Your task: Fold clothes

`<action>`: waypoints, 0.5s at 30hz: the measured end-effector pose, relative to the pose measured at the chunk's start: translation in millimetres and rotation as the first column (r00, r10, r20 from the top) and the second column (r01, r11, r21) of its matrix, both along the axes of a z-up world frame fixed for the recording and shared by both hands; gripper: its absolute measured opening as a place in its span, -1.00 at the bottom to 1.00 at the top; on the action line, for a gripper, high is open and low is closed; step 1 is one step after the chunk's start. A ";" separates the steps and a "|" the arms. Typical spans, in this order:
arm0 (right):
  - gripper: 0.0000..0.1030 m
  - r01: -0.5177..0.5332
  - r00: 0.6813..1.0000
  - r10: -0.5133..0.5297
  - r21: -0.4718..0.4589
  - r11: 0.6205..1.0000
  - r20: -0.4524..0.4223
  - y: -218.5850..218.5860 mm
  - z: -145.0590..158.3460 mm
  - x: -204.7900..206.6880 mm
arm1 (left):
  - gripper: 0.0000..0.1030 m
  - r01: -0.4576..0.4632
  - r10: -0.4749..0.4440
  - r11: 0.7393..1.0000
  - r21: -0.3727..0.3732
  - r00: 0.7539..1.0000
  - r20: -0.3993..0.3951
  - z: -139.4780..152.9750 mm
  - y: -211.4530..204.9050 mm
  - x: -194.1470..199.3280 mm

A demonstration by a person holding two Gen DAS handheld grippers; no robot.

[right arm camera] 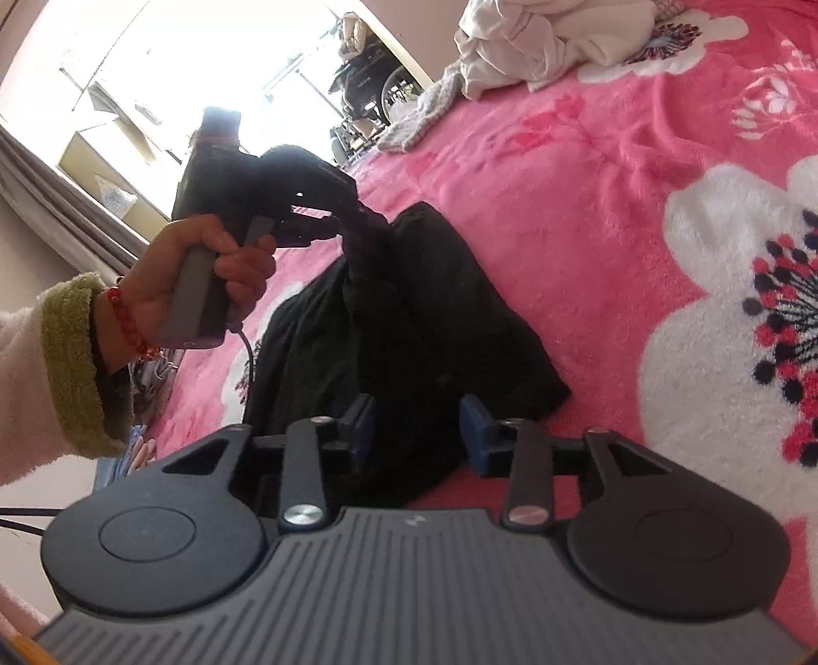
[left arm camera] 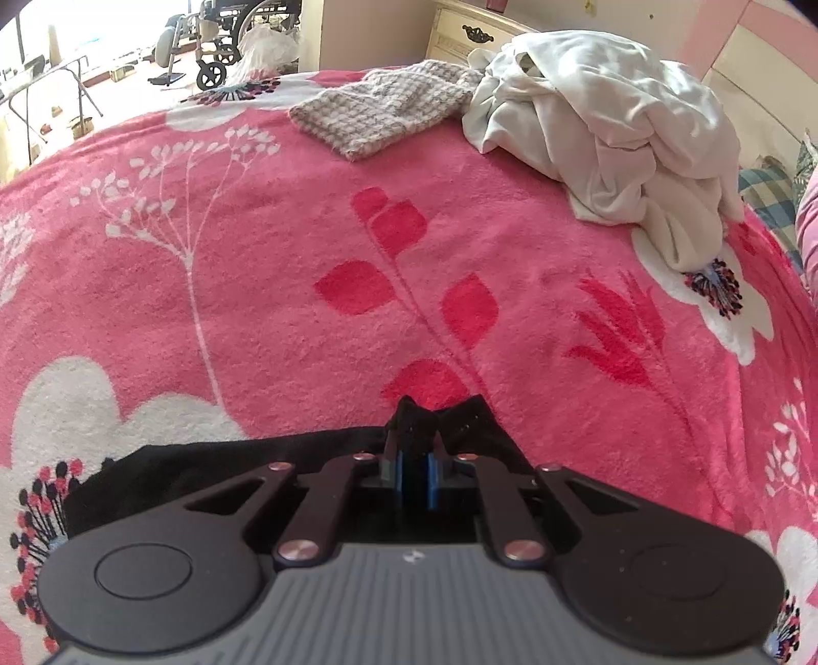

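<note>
A bed is covered by a pink blanket (left arm camera: 266, 286) printed with white flowers and red leaves, and it fills most of both views. Toward the far side of the bed a crumpled pile of white clothes (left arm camera: 618, 133) is heaped, and just beside it, touching its edge, a folded checked knit (left arm camera: 388, 110) is laid flat. Past the bed a wheelchair (left arm camera: 220, 41) is seen on the floor by a bright window, and a cream drawer unit (left arm camera: 475, 30) is set behind the white pile. A black garment (right arm camera: 409, 317) is spread in loose folds on the near part of the blanket. One bunched end of it is pinched and lifted off the blanket by the left gripper (right arm camera: 353, 212), whose jaws are closed tight on the cloth. That gripper's handle is gripped by the left hand (right arm camera: 204, 276), with a red bead bracelet and a fleecy sleeve with a green cuff at the wrist. The right gripper (right arm camera: 416, 435) is held over the garment's other end, jaws partly apart, with black cloth lying between the blue pads but not pressed by them
</note>
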State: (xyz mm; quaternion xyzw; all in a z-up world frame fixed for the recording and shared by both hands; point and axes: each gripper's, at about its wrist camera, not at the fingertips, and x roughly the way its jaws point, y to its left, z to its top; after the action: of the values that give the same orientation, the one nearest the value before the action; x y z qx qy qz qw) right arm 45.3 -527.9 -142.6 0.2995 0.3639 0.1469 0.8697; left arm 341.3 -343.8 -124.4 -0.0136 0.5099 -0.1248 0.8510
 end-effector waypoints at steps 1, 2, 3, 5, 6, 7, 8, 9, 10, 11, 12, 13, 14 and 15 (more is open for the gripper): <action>-0.19 0.002 1.000 -0.002 -0.008 1.000 -0.009 0.1 -1.5 2.8 | -0.81 -0.001 0.001 1.000 -0.003 1.000 0.001 -0.2 0.8 0.0; -0.19 0.003 1.000 -0.003 -0.009 1.000 -0.015 -0.3 -3.1 5.9 | -0.81 -0.001 0.001 1.000 -0.006 1.000 0.002 -0.1 1.3 -0.1; -0.18 0.000 1.000 0.000 -0.007 1.000 -0.018 -0.5 -4.6 9.6 | -0.81 0.001 -0.001 1.000 -0.007 1.000 0.005 0.0 1.3 -0.6; -0.18 -0.001 1.000 0.000 -0.025 1.000 -0.029 0.5 -7.7 17.5 | -0.81 0.005 -0.004 1.000 -0.008 1.000 0.009 0.4 1.9 -1.2; -0.19 0.000 0.999 -0.001 -0.033 0.999 -0.036 0.8 -9.5 21.2 | -0.81 0.004 -0.004 1.000 -0.009 1.000 0.011 0.8 2.2 -1.6; -0.19 -0.001 0.999 -0.001 -0.038 0.999 -0.041 1.1 -10.9 24.1 | -0.81 0.004 -0.004 1.000 -0.011 1.000 0.012 1.2 2.6 -1.9; -0.19 -0.002 0.999 0.000 -0.041 0.999 -0.046 1.4 -12.1 26.7 | -0.81 0.003 -0.003 1.000 -0.012 1.000 0.012 1.6 2.7 -1.9; -0.19 -0.011 0.999 0.009 -0.051 0.999 -0.047 2.7 -12.4 29.2 | -0.81 0.002 -0.002 1.000 -0.014 1.000 0.013 1.8 2.7 -1.9; -0.21 -0.022 0.999 0.019 -0.066 0.998 -0.045 4.0 -12.6 31.6 | -0.81 0.000 0.000 1.000 -0.014 1.000 0.013 1.8 2.6 -1.9; -0.22 -0.030 0.999 0.026 -0.083 0.996 -0.041 5.6 -12.4 33.0 | -0.81 -0.001 0.002 1.000 -0.014 1.000 0.013 1.7 2.5 -1.8; -0.25 -0.038 0.999 0.034 -0.099 0.994 -0.037 7.5 -12.0 33.5 | -0.81 -0.003 0.003 1.000 -0.014 1.000 0.013 1.5 2.4 -1.7; -0.36 -0.044 0.999 0.041 -0.116 0.992 -0.032 9.5 -11.1 34.0 | -0.81 -0.005 0.005 1.000 -0.013 1.000 0.013 1.3 2.2 -1.6; -0.45 -0.050 0.999 0.047 -0.135 0.990 -0.028 11.4 -10.0 34.1 | -0.81 -0.009 0.009 1.000 -0.013 1.000 0.013 1.2 2.3 -1.5; -0.61 -0.060 0.998 0.056 -0.148 0.987 -0.026 13.0 -9.1 34.2 | -0.81 -0.013 0.013 1.000 -0.013 1.000 0.012 1.2 2.4 -1.4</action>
State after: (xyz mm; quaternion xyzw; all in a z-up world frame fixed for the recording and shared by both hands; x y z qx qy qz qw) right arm 79.4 -514.9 -151.8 0.2247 0.3916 0.1414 0.8810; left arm 339.9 -341.4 -123.2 -0.0218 0.5038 -0.1227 0.8548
